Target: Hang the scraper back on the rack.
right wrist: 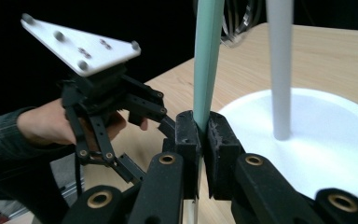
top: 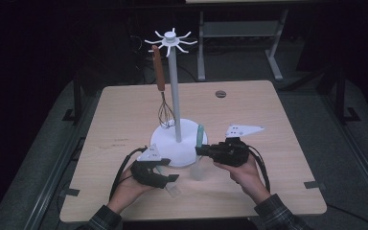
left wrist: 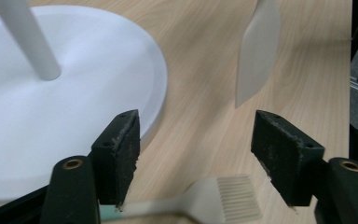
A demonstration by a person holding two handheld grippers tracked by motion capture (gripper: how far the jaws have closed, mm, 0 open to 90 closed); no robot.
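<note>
Both forearms come in over the near edge of the tabletop [top: 124, 110], each hand wrapped around a gripper just in front of the white stand [top: 175, 136]. On the near left of the stand's round base, the left gripper [top: 165, 175] sits low with its fingers [left wrist: 121, 154] spread apart and released; a pale brush [left wrist: 223, 193] lies on the wood between and just beneath them, untouched. On the near right of the base, the right gripper [top: 200, 150] points toward the stand, its fingers [right wrist: 186, 140] clenched on the green handle of a spatula [right wrist: 207, 60] held upright, the translucent blade hanging below toward the tabletop beside the base. From a hook at the stand's top, left of the pole, a whisk [top: 160, 81] with a brown handle hangs, its wires just above the base
</note>
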